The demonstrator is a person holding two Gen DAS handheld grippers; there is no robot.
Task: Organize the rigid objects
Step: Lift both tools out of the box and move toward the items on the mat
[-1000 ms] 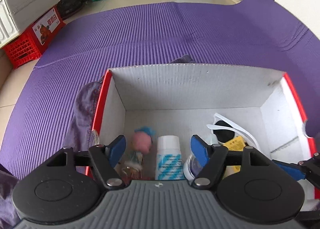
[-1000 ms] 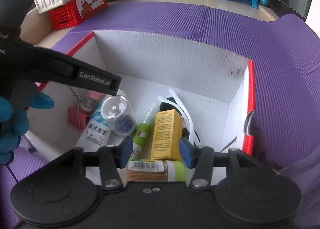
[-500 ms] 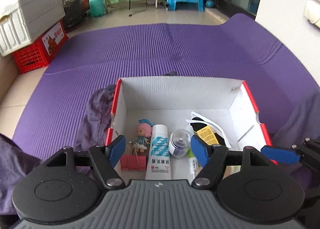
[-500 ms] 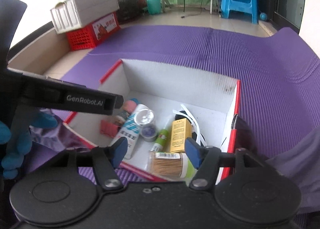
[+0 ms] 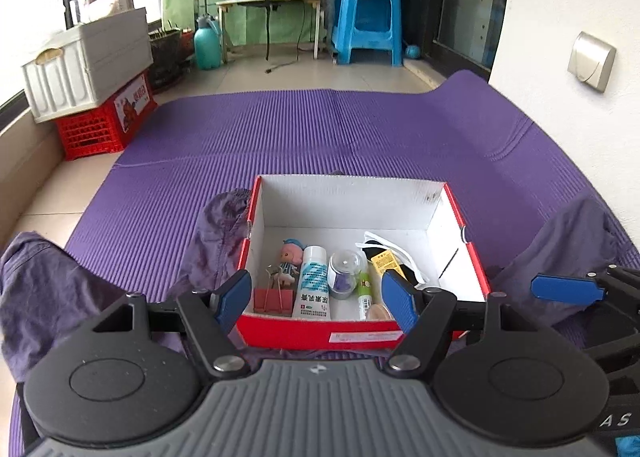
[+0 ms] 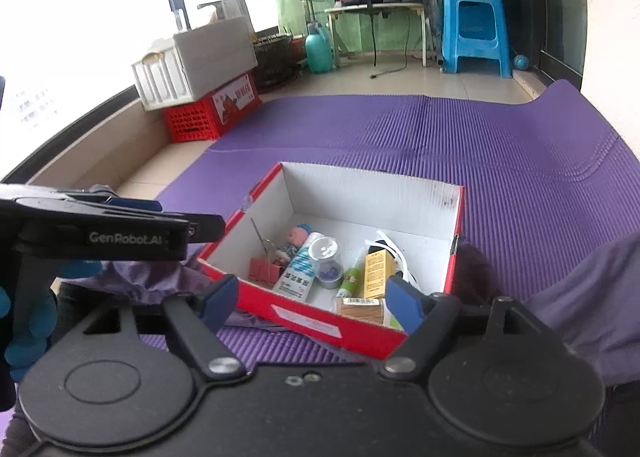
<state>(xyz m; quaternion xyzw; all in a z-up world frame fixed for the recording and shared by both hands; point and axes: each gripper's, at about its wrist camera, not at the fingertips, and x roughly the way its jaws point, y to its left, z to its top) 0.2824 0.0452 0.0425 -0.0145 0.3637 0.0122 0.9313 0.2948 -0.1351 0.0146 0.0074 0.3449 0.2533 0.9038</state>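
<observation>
A red cardboard box (image 5: pixel 352 331) with white inside walls sits on the purple mat; it also shows in the right wrist view (image 6: pixel 304 321). Inside lie a small doll (image 5: pixel 289 257), a white tube (image 5: pixel 313 283), a clear round jar (image 5: pixel 344 271), a red binder clip (image 5: pixel 272 299), a yellow carton (image 6: pixel 375 274), a green glue stick (image 6: pixel 351 282) and a toothpick jar (image 6: pixel 362 311). My left gripper (image 5: pixel 316 299) is open and empty, above the box's near edge. My right gripper (image 6: pixel 312 303) is open and empty, above the box's near right corner.
Purple cloth (image 5: pixel 216 241) lies left of the box and more cloth (image 5: pixel 560 257) lies at its right. A red crate (image 5: pixel 104 121) with a white bin on it stands at the far left. A blue stool (image 5: pixel 366 23) and a small table stand behind the mat.
Both grippers have pulled up and back from inside the box, so the whole box and the room behind now show. The objects in the box have not moved.
</observation>
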